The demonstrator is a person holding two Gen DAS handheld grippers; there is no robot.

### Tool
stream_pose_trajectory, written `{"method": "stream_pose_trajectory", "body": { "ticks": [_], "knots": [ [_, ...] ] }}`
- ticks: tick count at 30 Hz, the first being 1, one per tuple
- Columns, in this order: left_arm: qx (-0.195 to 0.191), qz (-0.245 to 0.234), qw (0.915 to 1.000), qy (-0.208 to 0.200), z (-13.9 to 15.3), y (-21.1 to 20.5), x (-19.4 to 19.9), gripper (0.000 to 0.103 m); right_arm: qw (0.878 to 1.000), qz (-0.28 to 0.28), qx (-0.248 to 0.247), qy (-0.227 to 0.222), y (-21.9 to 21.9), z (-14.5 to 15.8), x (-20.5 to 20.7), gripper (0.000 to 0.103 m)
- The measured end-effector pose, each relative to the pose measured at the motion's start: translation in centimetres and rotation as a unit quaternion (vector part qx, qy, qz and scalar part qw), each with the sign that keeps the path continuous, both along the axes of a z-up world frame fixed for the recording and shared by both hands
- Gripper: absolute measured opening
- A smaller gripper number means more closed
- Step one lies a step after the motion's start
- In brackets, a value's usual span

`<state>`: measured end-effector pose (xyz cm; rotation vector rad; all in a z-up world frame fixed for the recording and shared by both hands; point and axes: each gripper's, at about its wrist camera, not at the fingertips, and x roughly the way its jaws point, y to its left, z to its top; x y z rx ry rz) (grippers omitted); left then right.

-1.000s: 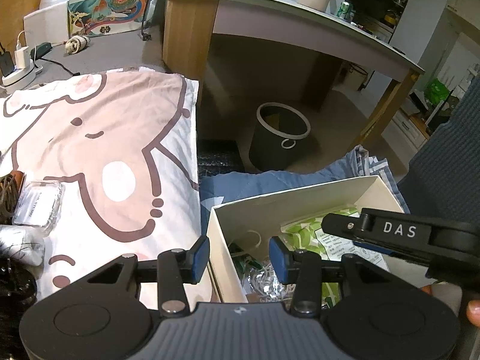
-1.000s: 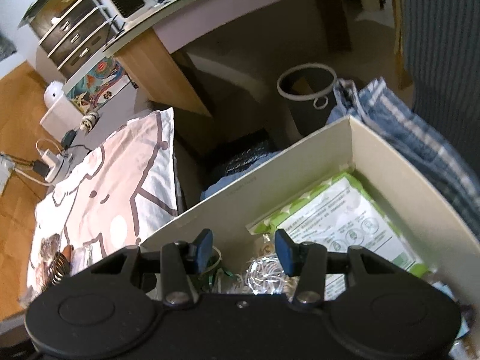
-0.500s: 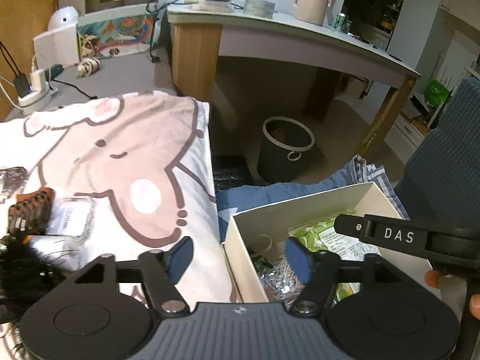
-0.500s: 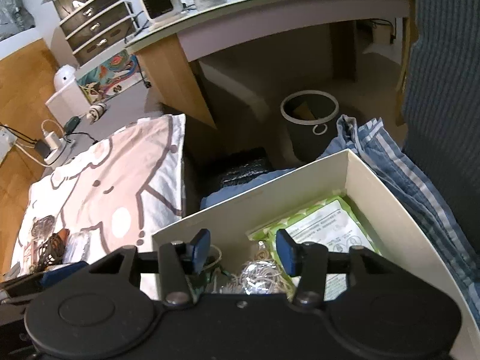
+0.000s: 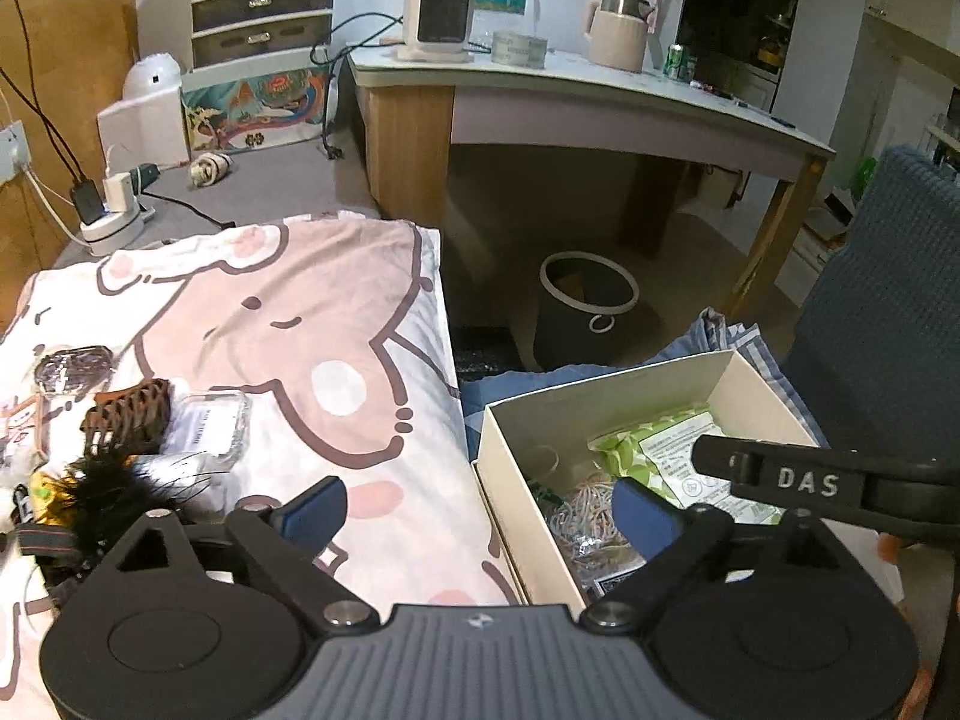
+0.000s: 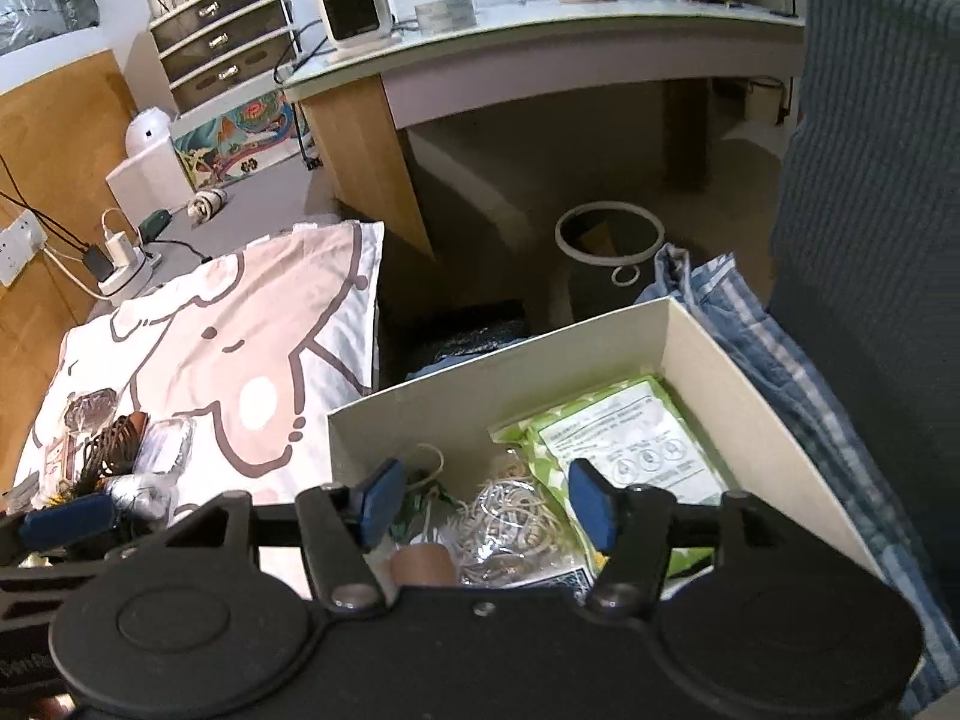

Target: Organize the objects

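While both jaws have just been opening, left gripper point(image 5: 477, 507) fingers wide, empty; right gripper point(image 6: 489, 501) fingers apart, empty, box point(image 6: 672, 330) beyond them.

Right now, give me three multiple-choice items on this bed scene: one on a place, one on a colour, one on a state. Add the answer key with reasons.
1. Where does the green packet lie?
A. Inside the white box
B. On the cartoon blanket
C. In the dark bin on the floor

2. What colour are the pads of the right gripper?
A. Red
B. Blue
C. Yellow

3. How does the left gripper stand?
A. Shut on the brown hair claw
B. Shut on the box wall
C. Open and holding nothing

Answers:
1. A, the packet rests on the box floor, against its right wall.
2. B, both pads show blue at the fingertips.
3. C, its jaws have just been opening and stand wide apart over the blanket's edge and the box, pressing on nothing; the claw lies apart on the blanket.
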<state>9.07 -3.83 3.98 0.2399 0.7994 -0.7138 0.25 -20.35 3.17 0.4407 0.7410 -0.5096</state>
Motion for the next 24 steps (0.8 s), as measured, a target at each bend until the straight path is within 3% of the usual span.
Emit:
{"method": "stream_pose_trajectory", "body": {
  "ticks": [5, 14, 24],
  "knots": [
    [-0.006, -0.001, 0.9999, -0.012, 1.0, 1.6, -1.2, 0.103, 1.000, -0.005, -0.024, 0.000, 1.1, 1.4, -1.9, 0.079],
    [-0.019, -0.014, 0.9995, -0.023, 1.9, 3.8, -3.5, 0.103, 0.998, 0.010, -0.061, 0.013, 3.3, 1.9, -6.2, 0.097],
    [-0.026, -0.031, 0.9985, -0.037, 2.0, 5.9, -6.0, 0.103, 0.998, -0.014, -0.069, 0.005, 3.6, 1.8, -11.0, 0.099]
  ]
}}
